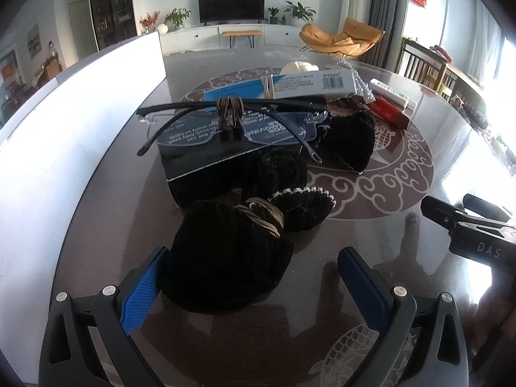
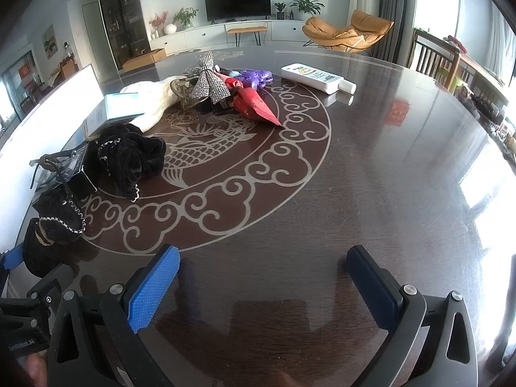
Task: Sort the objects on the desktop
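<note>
My left gripper (image 1: 254, 282) is open, its blue pads either side of a black knit item (image 1: 225, 258) with a woven band, lying on the dark table (image 1: 371, 219). Behind it lie a black box (image 1: 206, 174), glasses (image 1: 225, 122) on top, more black knitwear (image 1: 348, 142) and a blue-white carton (image 1: 290, 85). My right gripper (image 2: 262, 285) is open and empty over bare table. In the right wrist view the black knitwear (image 2: 129, 161), a white knit piece (image 2: 151, 103), a silver sequin bow (image 2: 206, 79), a red wrapper (image 2: 254, 104), purple toys (image 2: 254, 77) and a white tube (image 2: 316, 79) lie farther off.
A white board (image 1: 80, 122) stands along the table's left edge. The right gripper's body (image 1: 477, 232) shows at right in the left wrist view. Wooden chairs (image 2: 432, 54) stand at the table's far right. A red packet (image 1: 387, 113) lies beside the carton.
</note>
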